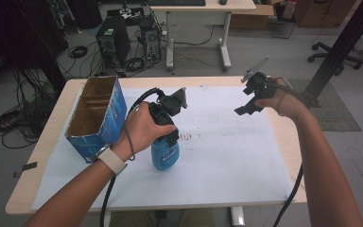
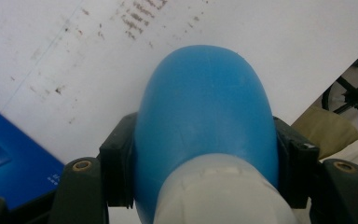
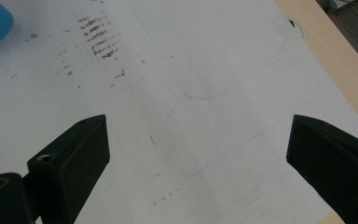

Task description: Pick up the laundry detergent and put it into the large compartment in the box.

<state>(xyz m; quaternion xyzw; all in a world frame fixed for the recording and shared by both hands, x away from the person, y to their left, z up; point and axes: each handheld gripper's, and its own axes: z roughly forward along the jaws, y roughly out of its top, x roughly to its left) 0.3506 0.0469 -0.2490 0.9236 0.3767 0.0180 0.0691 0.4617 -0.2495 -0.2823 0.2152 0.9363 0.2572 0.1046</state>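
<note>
Bottle (image 1: 164, 156) is the blue one with a white cap end, and my left gripper (image 2: 205, 154) has it pinched, jaws pressed against both of its sides. From above I see it hanging under my left hand (image 1: 144, 127) over the white sheet (image 1: 227, 156) on the tabletop (image 1: 56, 113), just beside the open blue cardboard box (image 1: 97, 116). My right gripper (image 3: 198, 154) is well off to the other side, jaws spread wide with nothing between them, just stained paper underneath.
</note>
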